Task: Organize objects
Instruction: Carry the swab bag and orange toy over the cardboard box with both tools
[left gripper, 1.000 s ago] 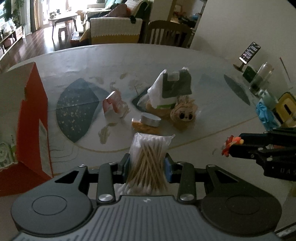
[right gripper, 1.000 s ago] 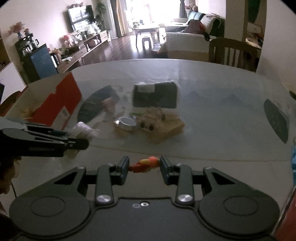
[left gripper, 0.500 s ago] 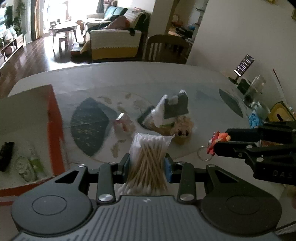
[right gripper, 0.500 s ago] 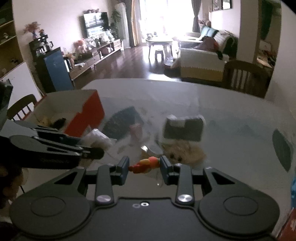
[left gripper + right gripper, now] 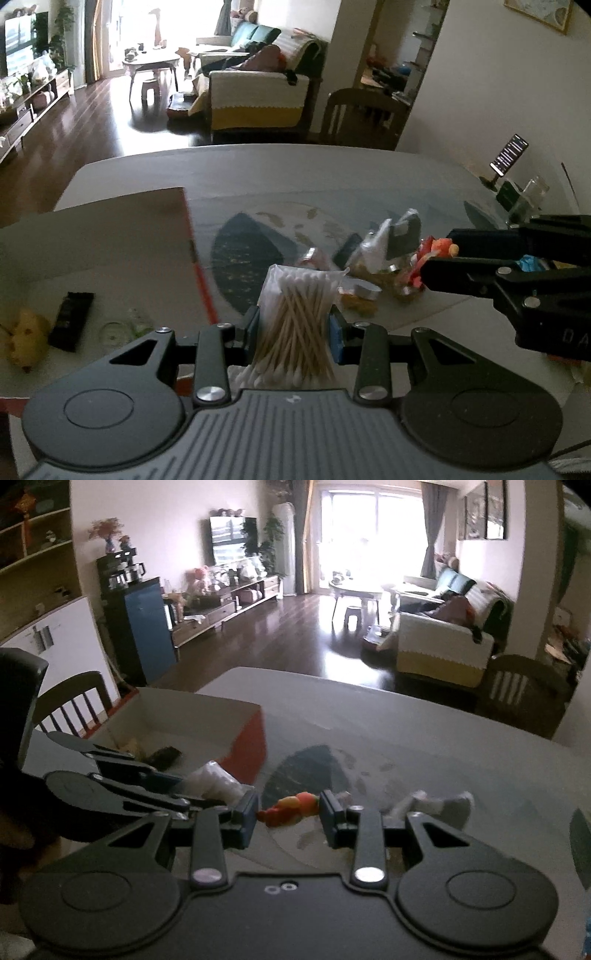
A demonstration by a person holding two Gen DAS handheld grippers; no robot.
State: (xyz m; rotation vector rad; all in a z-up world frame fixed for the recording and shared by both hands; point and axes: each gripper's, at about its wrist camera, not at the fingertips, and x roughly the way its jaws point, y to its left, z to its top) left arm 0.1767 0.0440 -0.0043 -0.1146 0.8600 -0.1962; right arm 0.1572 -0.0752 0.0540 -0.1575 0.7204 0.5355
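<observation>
From the left wrist view, my left gripper (image 5: 295, 325) is held up above the table (image 5: 258, 170), and its two fingers pinch a clear bag of cotton swabs (image 5: 295, 325) that stands up between them. Just to the left is the open box (image 5: 110, 236) with the orange side, and its edge is right beside my left finger. Inside it I see a black packet (image 5: 72, 321) and a yellow toy (image 5: 24, 341). My right gripper (image 5: 439, 258) comes in from the right side, up off the table, with a small red and orange toy (image 5: 432, 254) at its tip. A little pile of things (image 5: 384, 251) lies on the table past the swabs. From the right wrist view, my right gripper's fingers squeeze the toy by its two ends, up in the air. My left gripper (image 5: 207, 794) sits low on the left, very near. The box is behind it, and the far table is bare and wide.
</observation>
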